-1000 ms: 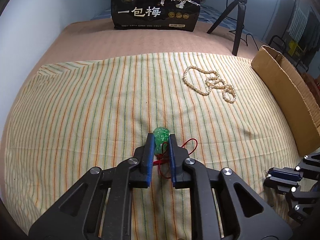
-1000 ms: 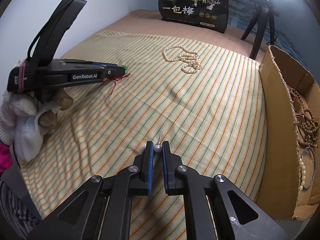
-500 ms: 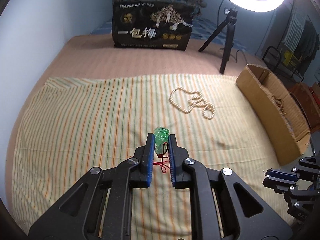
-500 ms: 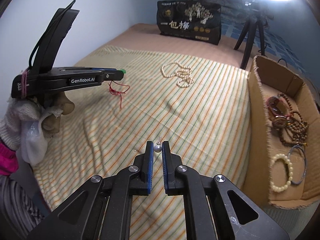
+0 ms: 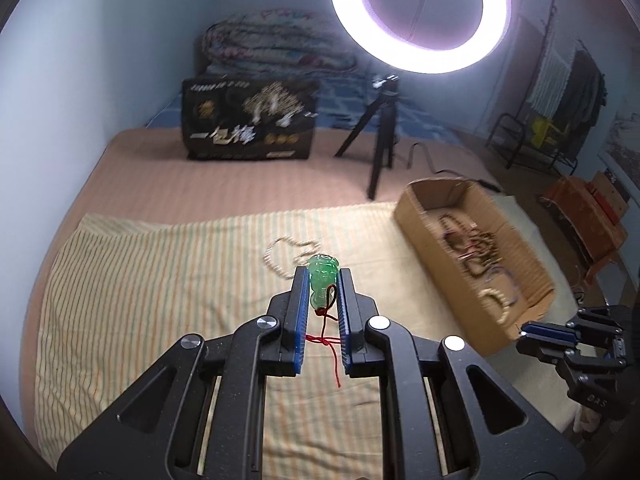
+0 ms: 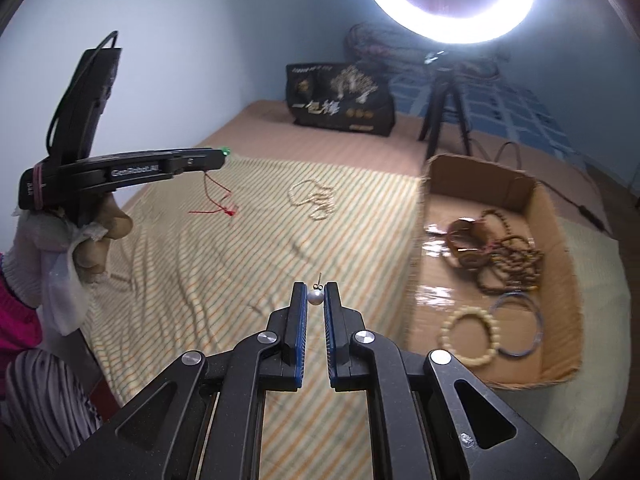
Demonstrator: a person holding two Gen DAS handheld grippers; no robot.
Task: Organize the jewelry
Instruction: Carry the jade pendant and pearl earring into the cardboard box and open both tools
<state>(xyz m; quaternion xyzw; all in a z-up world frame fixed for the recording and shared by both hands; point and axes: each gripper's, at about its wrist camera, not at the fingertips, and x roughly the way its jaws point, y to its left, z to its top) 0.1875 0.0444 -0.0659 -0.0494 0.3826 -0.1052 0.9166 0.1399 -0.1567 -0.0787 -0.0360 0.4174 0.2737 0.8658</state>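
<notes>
My left gripper (image 5: 323, 276) is shut on a green jade pendant (image 5: 322, 280) whose red cord (image 5: 330, 344) dangles below, held well above the striped cloth (image 5: 160, 280). The right gripper (image 6: 315, 294) is shut on a pearl earring (image 6: 315, 297) with its thin post sticking up. From the right wrist view the left gripper (image 6: 222, 156) hangs at the left with the red cord (image 6: 216, 204) trailing. A pearl necklace (image 5: 286, 258) (image 6: 314, 200) lies on the cloth. A cardboard box (image 6: 558, 240) (image 5: 424, 224) at the right holds several bead bracelets (image 6: 500, 256).
A ring light (image 5: 420, 16) on a black tripod (image 5: 376, 148) stands behind the cloth beside a black printed bag (image 5: 248, 124). A person's gloved hand (image 6: 64, 264) carries the left gripper. Folded bedding (image 5: 280, 56) lies at the back.
Both grippers have risen from the cloth with their items still pinched. The views tilted up, so the ring light and the inside of the box now show.
</notes>
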